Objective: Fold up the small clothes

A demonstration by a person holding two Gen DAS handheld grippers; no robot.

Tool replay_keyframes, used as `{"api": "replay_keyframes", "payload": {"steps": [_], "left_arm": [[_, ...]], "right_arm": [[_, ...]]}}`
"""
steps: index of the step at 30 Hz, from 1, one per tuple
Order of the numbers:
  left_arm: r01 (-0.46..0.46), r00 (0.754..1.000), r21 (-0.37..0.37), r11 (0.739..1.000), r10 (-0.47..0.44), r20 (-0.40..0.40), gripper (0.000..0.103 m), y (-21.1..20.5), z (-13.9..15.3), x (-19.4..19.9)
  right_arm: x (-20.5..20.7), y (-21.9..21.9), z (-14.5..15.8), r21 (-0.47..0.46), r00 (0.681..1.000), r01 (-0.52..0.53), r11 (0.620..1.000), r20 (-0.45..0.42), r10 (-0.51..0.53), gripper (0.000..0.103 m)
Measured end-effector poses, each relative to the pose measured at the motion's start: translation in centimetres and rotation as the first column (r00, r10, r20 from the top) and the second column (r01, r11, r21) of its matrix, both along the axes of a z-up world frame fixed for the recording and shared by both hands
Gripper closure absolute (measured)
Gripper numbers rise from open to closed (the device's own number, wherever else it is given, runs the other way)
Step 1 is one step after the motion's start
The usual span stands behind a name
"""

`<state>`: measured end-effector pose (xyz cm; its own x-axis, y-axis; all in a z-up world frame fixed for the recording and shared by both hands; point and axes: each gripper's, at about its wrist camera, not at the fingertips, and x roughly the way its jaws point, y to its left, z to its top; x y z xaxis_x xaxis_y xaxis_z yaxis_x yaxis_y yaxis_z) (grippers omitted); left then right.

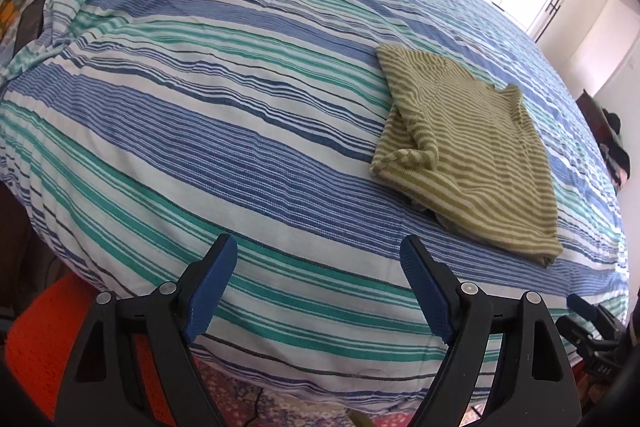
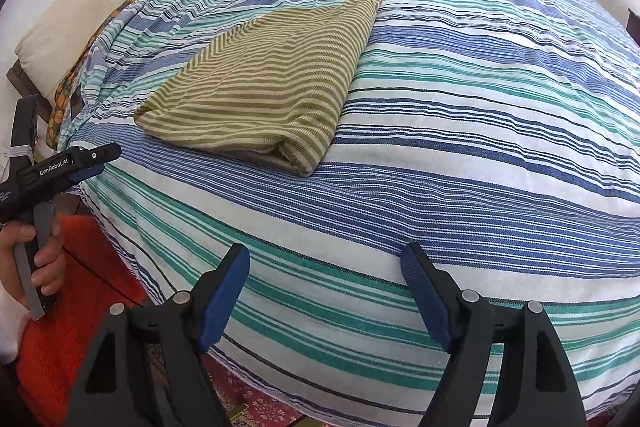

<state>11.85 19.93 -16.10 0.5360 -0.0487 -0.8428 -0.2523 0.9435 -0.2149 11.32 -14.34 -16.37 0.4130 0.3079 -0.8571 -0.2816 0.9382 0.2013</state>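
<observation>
Olive-striped folded shirt (image 1: 464, 151) lies on the striped bedspread (image 1: 224, 131); left gripper (image 1: 316, 291) and right gripper (image 2: 326, 291) hover apart from it, jaws wide and empty.

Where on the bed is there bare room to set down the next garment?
The bedspread lies bare between the folded striped garment and the pillow end, and between the garment and the near edge. Only the garment's own patch is taken.

White lettering reading "GenRobot.AI" stood on the black body of the left gripper (image 2: 90, 163), seen from the right wrist. Smaller white print beneath it, at the frame's edge, was too small to read.
</observation>
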Motion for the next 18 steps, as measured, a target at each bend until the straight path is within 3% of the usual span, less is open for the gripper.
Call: {"api": "replay_keyframes", "payload": {"steps": [5, 10, 12, 15, 18], "left_arm": [[-0.001, 1.000, -0.001, 1.000, 0.001, -0.005, 0.017, 0.0, -0.2, -0.2], [0.010, 1.000, -0.015, 1.000, -0.010, -0.001, 0.017, 0.0, 0.2, 0.0], [0.029, 0.999, -0.030, 0.999, -0.028, 0.043, 0.016, 0.2, 1.7, 0.5], [0.105, 0.989, -0.060, 0.993, -0.098, 0.110, 0.007, 0.2, 4.1, 3.2], [0.248, 0.967, -0.100, 0.964, -0.241, 0.079, 0.006, -0.8, 4.4, 8.6]], "right_arm": [[-0.5, 0.7, -0.7, -0.027, 1.000, -0.016, 1.000, -0.003, 0.016, 0.013], [-0.7, 0.8, -0.8, -0.023, 1.000, -0.025, 0.999, 0.001, 0.025, 0.011], [-0.5, 0.3, -0.5, 0.013, 1.000, -0.019, 1.000, -0.009, 0.019, 0.011], [0.5, -1.2, 1.3, 0.132, 1.000, 0.024, 0.991, -0.008, -0.023, 0.011], [3.7, -2.2, 3.7, 0.245, 0.999, 0.037, 0.969, 0.027, -0.045, 0.011]]}}
